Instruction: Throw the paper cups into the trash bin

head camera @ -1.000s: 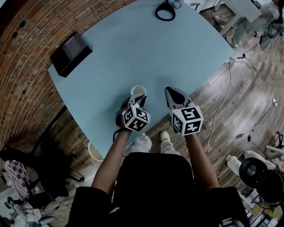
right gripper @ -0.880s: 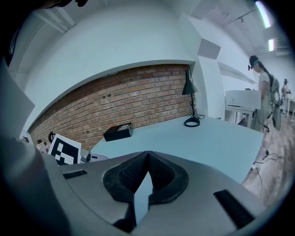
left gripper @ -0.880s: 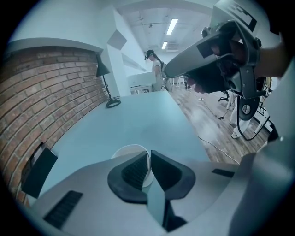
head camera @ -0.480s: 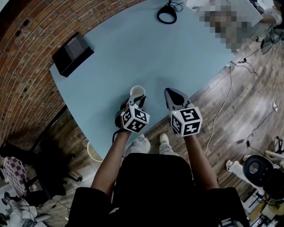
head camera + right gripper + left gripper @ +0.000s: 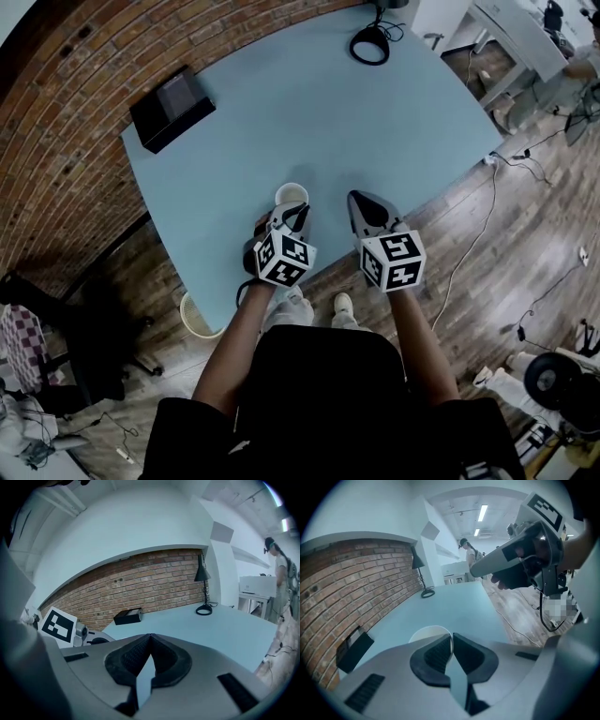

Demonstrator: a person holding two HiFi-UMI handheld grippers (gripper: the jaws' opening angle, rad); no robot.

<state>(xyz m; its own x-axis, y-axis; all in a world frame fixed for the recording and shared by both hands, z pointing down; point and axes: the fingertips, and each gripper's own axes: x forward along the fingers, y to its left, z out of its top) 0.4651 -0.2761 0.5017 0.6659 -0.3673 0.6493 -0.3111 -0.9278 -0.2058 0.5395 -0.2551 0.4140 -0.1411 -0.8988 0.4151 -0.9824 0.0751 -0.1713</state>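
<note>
A white paper cup (image 5: 292,194) stands upright on the light blue table (image 5: 309,112) near its front edge. My left gripper (image 5: 294,212) is right behind it. In the left gripper view the cup (image 5: 427,633) sits just ahead, and my left gripper (image 5: 451,638) is shut on its right rim wall. My right gripper (image 5: 356,199) hovers over the table edge to the cup's right, shut and empty (image 5: 150,636). A pale round trash bin (image 5: 196,315) stands on the floor below the table's left front edge.
A black box (image 5: 172,109) lies at the table's far left by the brick wall. A lamp base with its cable (image 5: 370,44) sits at the far end. A chair (image 5: 66,323) stands left of the bin. Cables (image 5: 469,234) run over the wooden floor on the right.
The head view has swung slightly, so more of the floor and bin shows. Both grippers and the cup keep their places.
</note>
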